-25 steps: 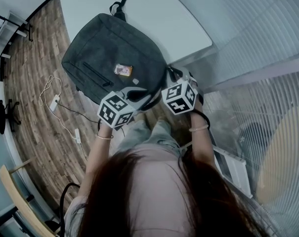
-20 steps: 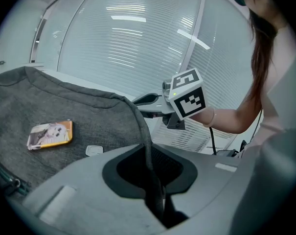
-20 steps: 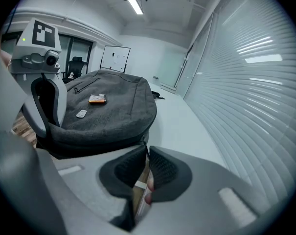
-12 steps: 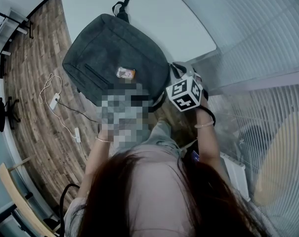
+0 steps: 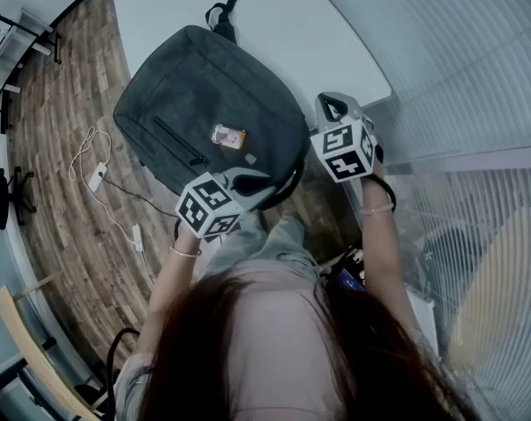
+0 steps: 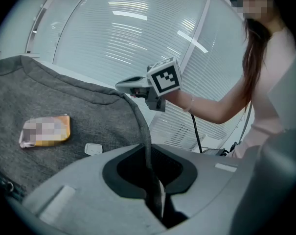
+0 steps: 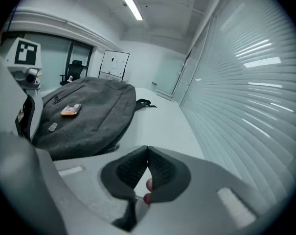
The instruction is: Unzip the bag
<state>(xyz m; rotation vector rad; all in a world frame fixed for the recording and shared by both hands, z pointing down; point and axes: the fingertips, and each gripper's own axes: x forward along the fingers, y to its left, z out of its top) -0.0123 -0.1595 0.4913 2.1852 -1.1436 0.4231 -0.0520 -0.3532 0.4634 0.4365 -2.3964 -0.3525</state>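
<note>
**Left tool (image 6: 148, 153) clamped on a bag strap, right tool (image 7: 147, 151) closed on nothing**

A dark, narrow strap (image 6: 144, 131) of the grey bag (image 5: 204, 95) is gripped between the jaws of the left tool; it is seen running from the bag's near end straight down into the gap between the pads. The jaws of the right tool are brought together at their tips and nothing is held between them; only a fingertip of the person's own hand is seen behind the pads.

The bag is laid flat on the white desk (image 5: 283, 24), along its near edge and to the left of its near right corner, with its top handle (image 5: 223, 13) turned toward the far edge. A small orange label (image 5: 227, 136) and a small pale tab (image 5: 250, 159) are carried on the upper face of the bag.

The left tool is held at the near end of the bag. The right tool is held just beside the bag's right side, apart from it, near the desk's near right corner. A white cable (image 5: 94, 160) is seen on the wooden floor (image 5: 63, 200) to the left of the desk.
</note>
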